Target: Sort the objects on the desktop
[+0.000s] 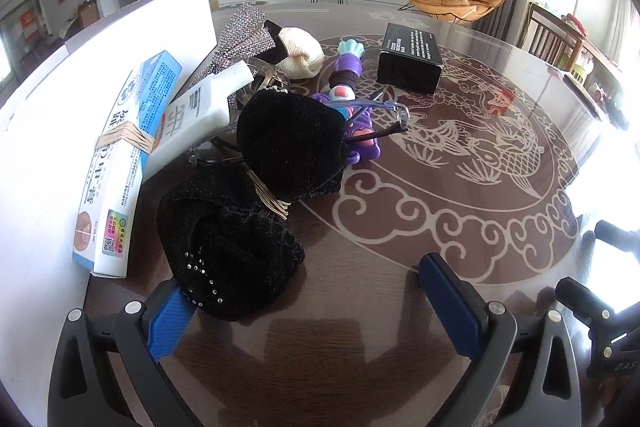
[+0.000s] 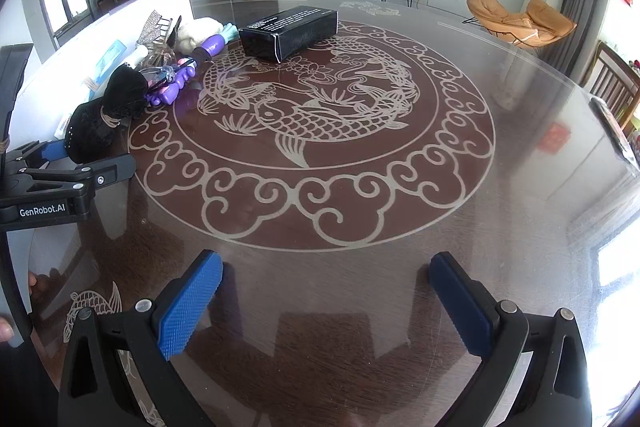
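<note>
The left gripper stands wide open, nothing clamped — its left pad touches the near black bow. The right gripper is open too, over bare table. The clutter lies far left; the black box sits farther back.

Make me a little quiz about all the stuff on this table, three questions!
1. True or false: the left gripper is squeezing the black velvet bow.
2. What lies across the purple toy? A) clear glasses B) a spoon C) a phone
3. Fill in: the black box sits at the edge of the ____ pattern on the table.

Key: 1 false, its jaws are open. 2 A. 3 fish.
</note>
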The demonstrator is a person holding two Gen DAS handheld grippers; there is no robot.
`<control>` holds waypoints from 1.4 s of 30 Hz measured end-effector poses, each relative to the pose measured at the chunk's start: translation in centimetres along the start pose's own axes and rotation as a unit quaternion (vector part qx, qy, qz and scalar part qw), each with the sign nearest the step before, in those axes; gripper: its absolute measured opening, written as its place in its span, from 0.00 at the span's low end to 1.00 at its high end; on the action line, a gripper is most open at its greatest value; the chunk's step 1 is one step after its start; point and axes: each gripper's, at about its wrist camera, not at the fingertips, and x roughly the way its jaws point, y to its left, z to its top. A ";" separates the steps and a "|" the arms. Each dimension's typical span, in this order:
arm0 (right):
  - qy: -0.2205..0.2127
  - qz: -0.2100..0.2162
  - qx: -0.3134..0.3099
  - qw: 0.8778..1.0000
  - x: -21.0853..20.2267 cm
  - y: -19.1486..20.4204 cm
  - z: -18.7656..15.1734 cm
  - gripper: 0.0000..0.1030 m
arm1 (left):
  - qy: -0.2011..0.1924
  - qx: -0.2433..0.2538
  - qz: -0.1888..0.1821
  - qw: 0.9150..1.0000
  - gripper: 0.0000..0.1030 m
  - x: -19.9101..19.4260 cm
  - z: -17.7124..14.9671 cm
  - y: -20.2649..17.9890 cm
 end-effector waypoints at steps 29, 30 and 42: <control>0.000 -0.001 0.001 1.000 0.1 0.0 0.0 1.00 | 0.000 0.014 -0.009 1.000 1.00 -0.2 -0.2 -0.3; 0.000 -0.001 0.001 1.000 0.1 0.0 0.0 1.00 | 0.000 0.014 -0.009 1.000 1.00 -0.3 -0.2 -0.3; -0.001 -0.002 0.004 1.000 -0.2 -0.1 -0.1 1.00 | 0.000 0.014 -0.009 1.000 1.00 -0.4 -0.3 -0.1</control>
